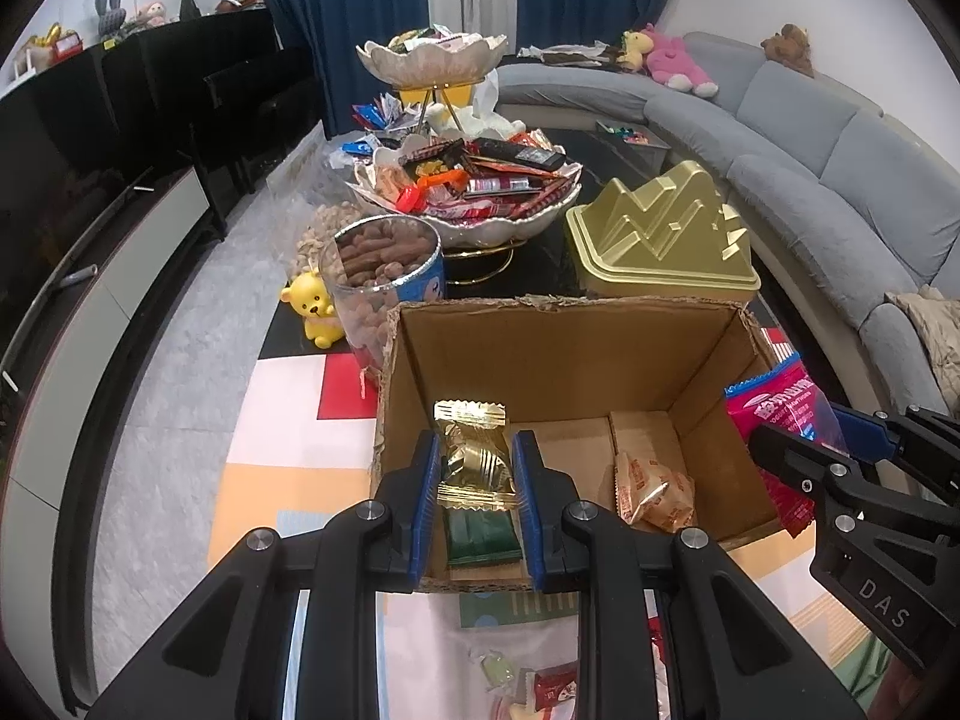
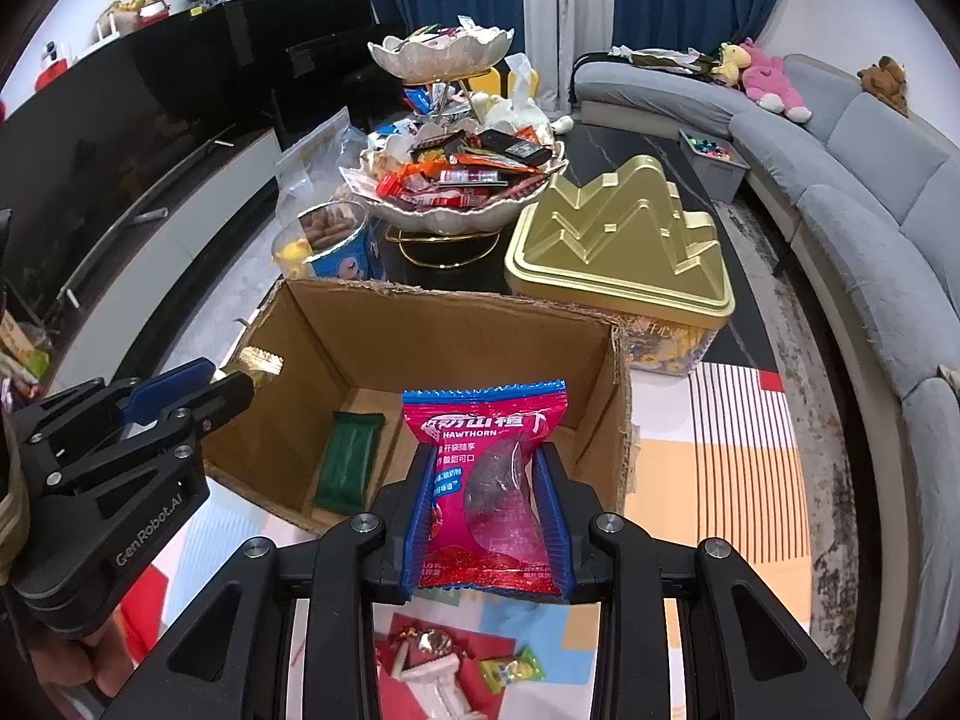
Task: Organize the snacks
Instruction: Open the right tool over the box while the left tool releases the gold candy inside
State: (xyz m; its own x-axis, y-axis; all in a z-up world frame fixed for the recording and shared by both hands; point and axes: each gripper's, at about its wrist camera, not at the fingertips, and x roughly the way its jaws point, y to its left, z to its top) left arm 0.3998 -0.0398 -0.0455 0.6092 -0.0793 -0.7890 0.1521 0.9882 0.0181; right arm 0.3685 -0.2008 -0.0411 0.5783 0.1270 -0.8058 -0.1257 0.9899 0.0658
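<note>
The left hand-held gripper [image 1: 474, 489] is clamped on a gold foil snack packet [image 1: 474, 456], held over the near-left part of the open cardboard box [image 1: 564, 324]. Right below it, on the box floor, lies a dark green bar [image 1: 480, 540], and off to its right a couple of orange-and-white wrapped snacks [image 1: 651, 495].

The right hand-held gripper [image 2: 486, 510] is squeezing a pink packet [image 2: 486, 480] that reads "HAWTHORN" under big Chinese characters (small print too tiny for me), held above the box's near edge.

Writing on the tools: "GenRobot.AI" on the left one's side, "DAS" on the right one. Beyond the box on the worktop [image 1: 540, 264] sits a gold mountain-shaped tin [image 2: 624, 252].
</note>
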